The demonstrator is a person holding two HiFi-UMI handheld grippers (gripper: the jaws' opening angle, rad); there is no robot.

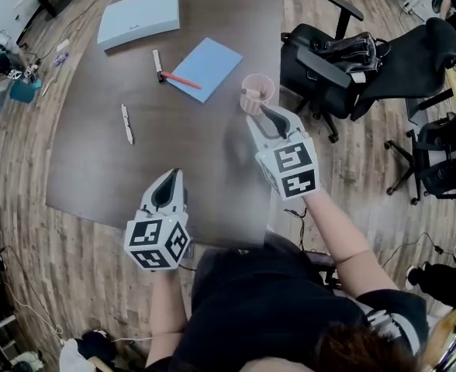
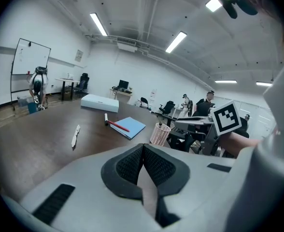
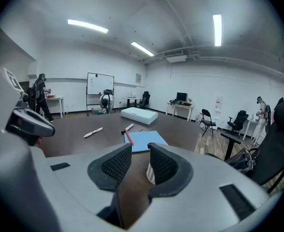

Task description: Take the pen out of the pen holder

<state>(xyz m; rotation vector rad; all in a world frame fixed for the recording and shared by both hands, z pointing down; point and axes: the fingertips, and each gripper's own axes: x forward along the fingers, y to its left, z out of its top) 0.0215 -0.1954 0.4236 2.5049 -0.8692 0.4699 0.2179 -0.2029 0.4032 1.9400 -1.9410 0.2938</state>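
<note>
Dark table (image 1: 174,149); pen holder (image 3: 150,173) mostly hidden behind right tongs (image 3: 139,147)

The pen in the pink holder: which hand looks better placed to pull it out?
Right, probably. The right gripper is just short of the holder, jaws apart and aimed at it; the left gripper is farther back, jaws together.
</note>
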